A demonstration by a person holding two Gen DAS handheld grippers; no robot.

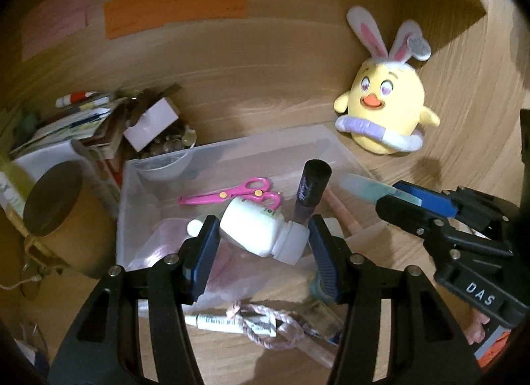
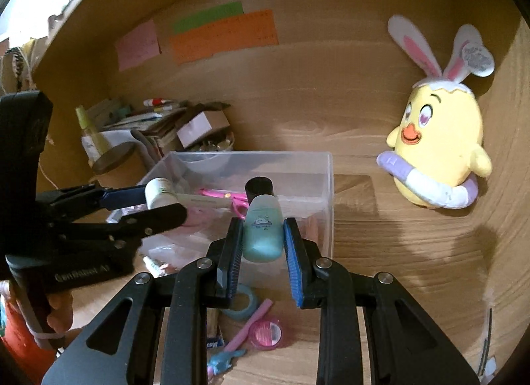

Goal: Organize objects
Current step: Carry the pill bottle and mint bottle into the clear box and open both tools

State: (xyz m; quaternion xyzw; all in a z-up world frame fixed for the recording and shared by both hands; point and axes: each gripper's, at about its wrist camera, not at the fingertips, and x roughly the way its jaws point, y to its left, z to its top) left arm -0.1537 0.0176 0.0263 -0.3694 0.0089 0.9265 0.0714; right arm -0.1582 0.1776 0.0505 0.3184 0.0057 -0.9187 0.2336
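Nearest us, in front of the clear plastic bin [image 2: 326, 186], loose things lie on the wooden desk [image 2: 381, 252]: a roll of blue tape [image 2: 243, 305], a pink stick [image 2: 251, 325], a small pink round tin [image 2: 266, 332], and, in the left wrist view, a white marker [image 1: 228, 320] under a loop of pink cord [image 1: 275, 325].

Our left gripper [image 1: 263, 236] holds a white pill bottle [image 1: 261, 231] crosswise over the bin's near end, pads pressing its base and its screw cap. Our right gripper [image 2: 261, 236] is closed on a teal squeeze bottle [image 2: 263, 229] just over the bin's front wall, pads flat against its sides, cap pointing away.

We judge both bottles light. The white one looks rigid and smooth, so an end-to-end hold may let it pivot or slip; a grip across the body would be steadier. The teal one looks soft-walled and would likely dent under a hard squeeze, so mid-body with modest pressure suits it.

Inside the bin lie pink scissors [image 1: 232, 193] and a dark capped tube [image 1: 311, 191], perhaps cosmetic; the blur keeps us from reading it.

Left of the bin stands a brown paper cup [image 1: 63, 219], with stacked papers [image 1: 73, 123] behind. To the bin's right a yellow chick plush [image 2: 437, 150] with bunny ears leans on the shelf wall.
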